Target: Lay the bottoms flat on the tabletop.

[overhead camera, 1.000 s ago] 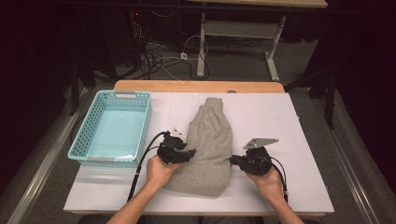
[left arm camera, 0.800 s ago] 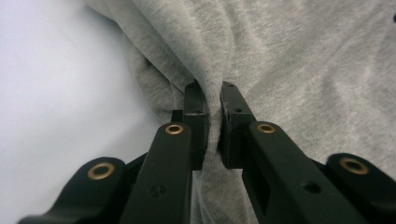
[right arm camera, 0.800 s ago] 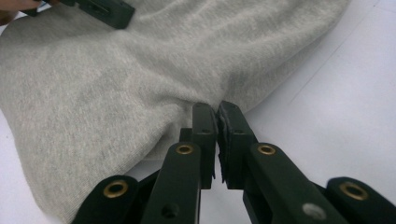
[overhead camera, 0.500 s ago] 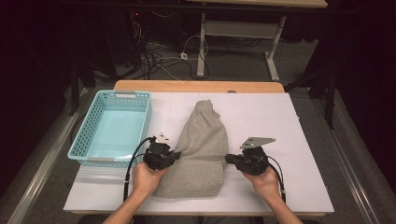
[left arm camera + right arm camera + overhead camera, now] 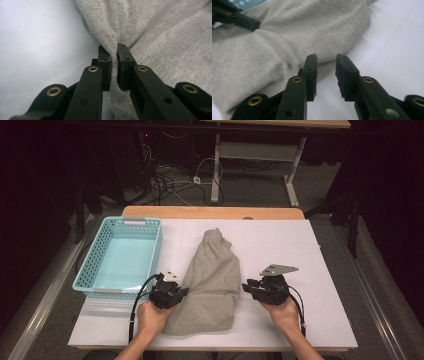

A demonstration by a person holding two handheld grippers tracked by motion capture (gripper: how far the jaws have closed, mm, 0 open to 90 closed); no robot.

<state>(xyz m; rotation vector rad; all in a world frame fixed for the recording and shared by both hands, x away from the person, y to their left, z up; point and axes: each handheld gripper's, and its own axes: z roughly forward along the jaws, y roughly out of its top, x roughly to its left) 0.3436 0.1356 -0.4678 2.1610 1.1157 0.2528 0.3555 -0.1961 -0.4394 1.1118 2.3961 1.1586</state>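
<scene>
- While I watch from the high view, the grey garment (image 5: 210, 282) lies on the white table top (image 5: 310, 270), narrow end pointing away from me, wide end toward the near edge.
- My left gripper (image 5: 181, 292) sits at the garment's left edge, and in the left gripper view (image 5: 113, 53) its jaws are clenched on a pinched fold of the grey cloth (image 5: 155, 32), the fabric squeezed thin between the pads.
- My right gripper (image 5: 246, 287) rests at the garment's right edge; its jaws have just been opening, and in the right gripper view (image 5: 326, 62) they stand apart with a clear gap and bare white table between them.
- From that same view the cloth (image 5: 287, 37) bulges just ahead and to the side of the released jaws, close to one pad, not pressed by either.
- A light blue basket (image 5: 150, 227) stands on the table left of the garment, near my left gripper but apart from it; the garment's left edge runs just beside its right wall.
- A black cable (image 5: 136, 302) loops from the left gripper across the table's near left part, below the basket.
- Behind the table I see a wooden strip (image 5: 212, 212) along its far edge, then floor with tangled cables (image 5: 165, 182) and the legs of another table (image 5: 216, 170), all well apart from the work.
</scene>
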